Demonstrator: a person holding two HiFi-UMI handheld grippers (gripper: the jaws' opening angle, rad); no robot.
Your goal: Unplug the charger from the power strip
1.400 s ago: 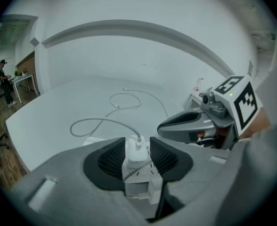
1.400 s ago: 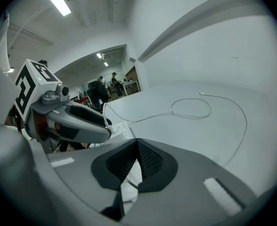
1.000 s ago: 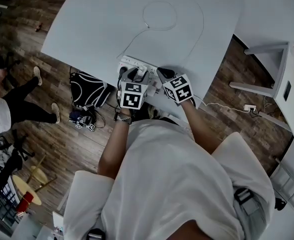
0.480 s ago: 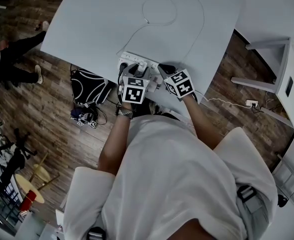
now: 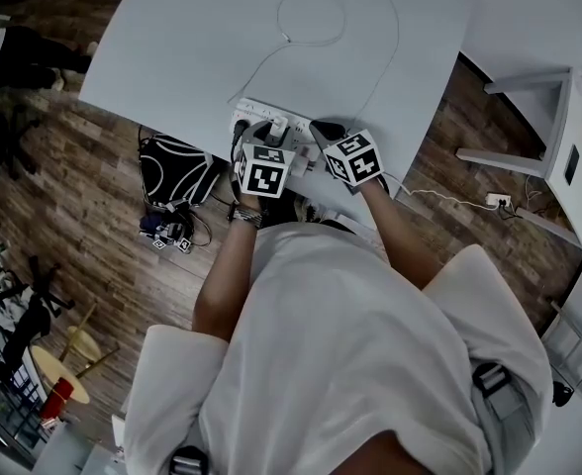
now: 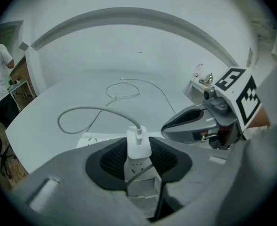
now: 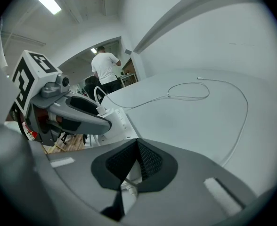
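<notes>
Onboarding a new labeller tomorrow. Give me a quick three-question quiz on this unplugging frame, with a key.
1. True or false: the charger is already out of the power strip.
2. Fill in: the right gripper's jaws are ___ (open/shut).
3. Which gripper has the charger between its jaws? A. left gripper B. right gripper C. neither

Key:
1. False. It still sits plugged in.
2. Shut.
3. A. Those jaws are closing, with the pads at the charger's sides.
</notes>
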